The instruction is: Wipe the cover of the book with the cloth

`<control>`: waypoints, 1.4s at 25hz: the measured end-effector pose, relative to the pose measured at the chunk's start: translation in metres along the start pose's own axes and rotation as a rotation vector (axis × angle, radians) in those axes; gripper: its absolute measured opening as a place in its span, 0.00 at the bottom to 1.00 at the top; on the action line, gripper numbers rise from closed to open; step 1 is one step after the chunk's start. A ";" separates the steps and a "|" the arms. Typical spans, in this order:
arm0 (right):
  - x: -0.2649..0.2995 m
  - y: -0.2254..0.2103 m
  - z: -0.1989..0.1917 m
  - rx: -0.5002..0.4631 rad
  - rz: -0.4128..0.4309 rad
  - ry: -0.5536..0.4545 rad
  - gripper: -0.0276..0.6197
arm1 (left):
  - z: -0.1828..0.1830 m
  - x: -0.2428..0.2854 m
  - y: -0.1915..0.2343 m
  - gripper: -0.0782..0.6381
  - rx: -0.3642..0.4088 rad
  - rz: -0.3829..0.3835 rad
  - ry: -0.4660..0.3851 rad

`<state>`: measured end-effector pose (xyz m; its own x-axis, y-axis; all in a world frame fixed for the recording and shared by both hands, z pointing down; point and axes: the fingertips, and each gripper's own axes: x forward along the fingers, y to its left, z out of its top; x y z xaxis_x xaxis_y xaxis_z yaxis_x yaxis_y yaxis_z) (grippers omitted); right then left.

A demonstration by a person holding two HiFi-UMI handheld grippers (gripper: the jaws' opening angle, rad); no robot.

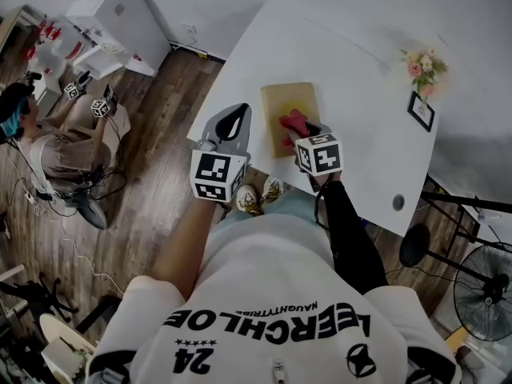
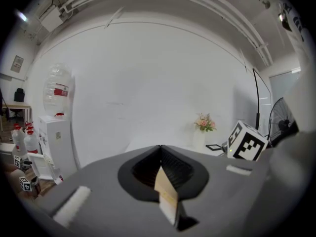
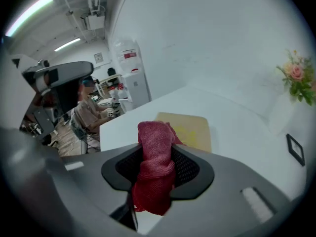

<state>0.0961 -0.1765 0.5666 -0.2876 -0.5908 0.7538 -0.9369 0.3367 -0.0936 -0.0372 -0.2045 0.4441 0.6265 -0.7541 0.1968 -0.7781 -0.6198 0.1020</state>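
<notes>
Cloth point(image 3: 155, 181) clamped in right claw point(image 1: 304, 128) on book point(image 1: 288, 101) edge; left claw point(image 1: 234, 115) closed at table point(image 1: 360, 70) corner.

The left gripper point(image 1: 238, 112) hovers with its jaws together. The right gripper point(image 1: 307, 131), on a black-sleeved arm, clamps the cloth point(image 1: 291, 122).

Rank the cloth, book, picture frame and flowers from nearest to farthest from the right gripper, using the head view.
1. The cloth: clamped in the jaws of the right gripper.
2. The book: directly ahead, below the cloth.
3. The picture frame: well off to the right.
4. The flowers: also right, just beyond the frame.
</notes>
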 end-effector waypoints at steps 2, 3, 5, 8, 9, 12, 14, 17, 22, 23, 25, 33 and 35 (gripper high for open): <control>0.005 0.026 -0.003 -0.047 0.055 0.014 0.26 | 0.000 0.000 -0.004 0.16 0.003 0.000 0.001; 0.009 0.036 -0.006 -0.065 0.075 0.025 0.26 | 0.001 0.000 -0.005 0.16 0.004 0.001 0.000; 0.019 0.054 -0.014 -0.100 0.106 0.063 0.26 | 0.002 -0.001 -0.006 0.16 0.004 0.007 -0.001; 0.033 0.067 -0.033 -0.178 0.118 0.110 0.26 | -0.001 -0.006 -0.010 0.16 0.011 0.006 0.006; 0.036 0.067 -0.037 -0.199 0.117 0.104 0.26 | -0.001 -0.007 -0.013 0.16 0.016 0.001 0.006; 0.030 0.051 -0.038 -0.188 0.081 0.097 0.26 | -0.001 -0.008 -0.017 0.16 0.023 -0.003 0.005; 0.021 0.030 -0.039 -0.160 0.033 0.096 0.26 | -0.003 -0.010 -0.014 0.16 0.023 0.002 0.009; 0.009 -0.002 -0.045 -0.110 -0.032 0.090 0.26 | -0.003 -0.012 -0.012 0.16 0.023 0.001 0.007; -0.006 -0.045 -0.055 -0.042 -0.105 0.077 0.26 | 0.001 -0.009 -0.017 0.16 0.024 -0.017 0.004; -0.009 -0.055 -0.058 -0.025 -0.120 0.073 0.26 | 0.002 -0.008 -0.020 0.16 0.026 -0.022 0.001; -0.013 -0.071 -0.063 0.020 -0.144 0.066 0.26 | 0.001 -0.006 -0.023 0.16 0.026 -0.028 -0.001; -0.027 -0.034 -0.038 0.022 -0.067 -0.030 0.26 | 0.000 -0.009 -0.029 0.16 0.028 -0.038 0.002; -0.022 -0.004 -0.032 -0.020 -0.011 -0.036 0.26 | -0.001 -0.009 -0.031 0.16 0.028 -0.041 0.004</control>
<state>0.1124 -0.1415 0.5708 -0.2843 -0.6204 0.7309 -0.9361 0.3442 -0.0720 -0.0189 -0.1785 0.4406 0.6579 -0.7271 0.1964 -0.7500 -0.6563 0.0825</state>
